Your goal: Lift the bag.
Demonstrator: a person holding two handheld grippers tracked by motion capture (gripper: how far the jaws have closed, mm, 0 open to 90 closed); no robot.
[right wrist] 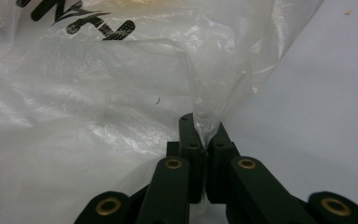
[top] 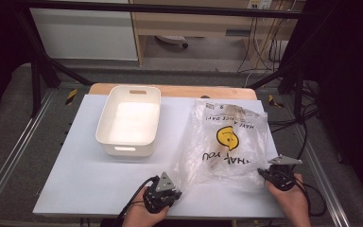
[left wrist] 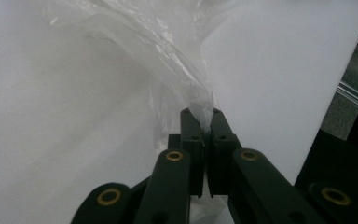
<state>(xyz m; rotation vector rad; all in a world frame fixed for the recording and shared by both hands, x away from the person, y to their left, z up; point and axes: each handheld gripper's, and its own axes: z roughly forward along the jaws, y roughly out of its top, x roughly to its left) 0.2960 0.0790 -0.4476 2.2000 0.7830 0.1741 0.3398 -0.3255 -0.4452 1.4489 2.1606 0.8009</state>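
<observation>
A clear plastic bag (top: 227, 142) with a yellow smiley and black lettering lies on the right half of the white table (top: 75, 156). Something pale brown shows through it. My left gripper (top: 176, 189) pinches the bag's near left corner, and its jaws are shut on a twisted strip of film (left wrist: 200, 100). At the bag's near right corner my right gripper (top: 263, 174) is shut on the plastic bag (right wrist: 98, 93) as well, the film bunched between its fingertips (right wrist: 189, 126).
A white plastic bin (top: 130, 120) with handle slots stands empty on the left half of the table, far from both grippers. Black frame bars and cables run along the table's far and right sides.
</observation>
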